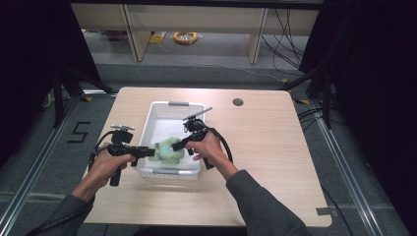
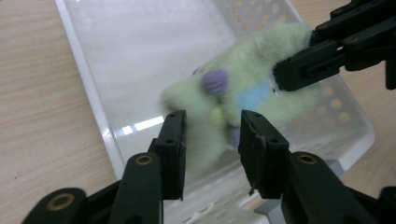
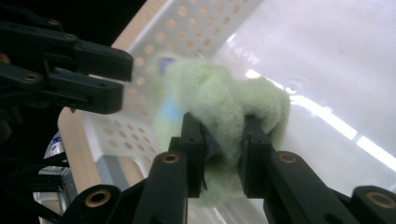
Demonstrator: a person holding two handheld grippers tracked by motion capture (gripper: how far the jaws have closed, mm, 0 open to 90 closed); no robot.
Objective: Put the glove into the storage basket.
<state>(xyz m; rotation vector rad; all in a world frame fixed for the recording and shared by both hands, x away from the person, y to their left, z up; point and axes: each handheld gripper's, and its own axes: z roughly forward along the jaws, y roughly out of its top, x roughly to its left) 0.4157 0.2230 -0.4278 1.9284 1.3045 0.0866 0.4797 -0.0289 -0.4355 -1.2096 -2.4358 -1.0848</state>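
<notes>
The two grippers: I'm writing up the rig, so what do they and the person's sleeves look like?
Both the left gripper and the right gripper are black, each with two flat, blocky jaws on hinged links with brass-coloured pivot pins. Each has a pistol-style handle, a black cable looping off it, and a grey plate on top. The person wears dark grey long sleeves.

Wooden table (image 1: 275, 147), grey floor (image 1: 216, 73), shelving (image 1: 196, 24)

Green plush toy (image 1: 169, 149) inside white basket (image 1: 162, 110)
</notes>
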